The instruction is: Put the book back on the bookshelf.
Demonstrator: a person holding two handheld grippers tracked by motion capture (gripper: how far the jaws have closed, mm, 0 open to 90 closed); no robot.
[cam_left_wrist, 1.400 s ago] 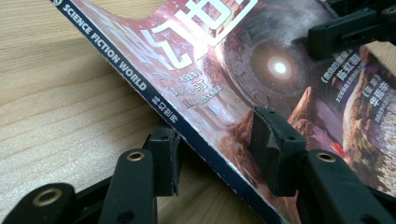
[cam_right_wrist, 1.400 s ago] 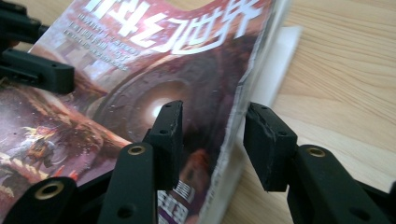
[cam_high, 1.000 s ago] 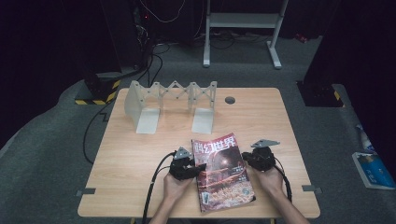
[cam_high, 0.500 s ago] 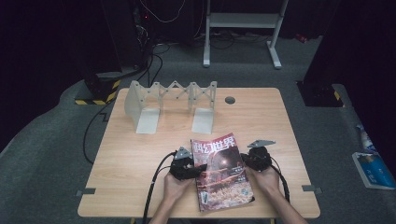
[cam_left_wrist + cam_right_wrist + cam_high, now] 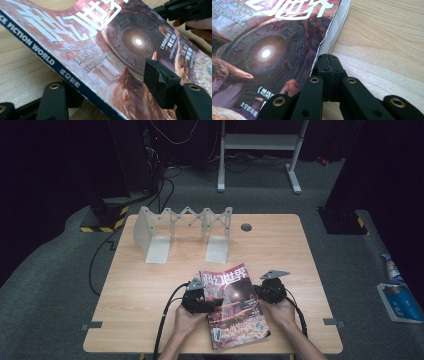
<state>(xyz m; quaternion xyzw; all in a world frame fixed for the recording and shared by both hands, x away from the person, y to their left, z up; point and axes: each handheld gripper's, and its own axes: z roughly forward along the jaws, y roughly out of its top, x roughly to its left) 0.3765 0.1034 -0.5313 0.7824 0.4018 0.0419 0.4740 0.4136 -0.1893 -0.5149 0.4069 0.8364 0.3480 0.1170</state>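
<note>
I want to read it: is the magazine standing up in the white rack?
No, the magazine lies flat on the table, near its front edge, while the rack stands farther back.

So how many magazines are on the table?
1. The magazine lies on the near part of the table, between the person's two hands; the white expanding rack behind it holds none.
</note>
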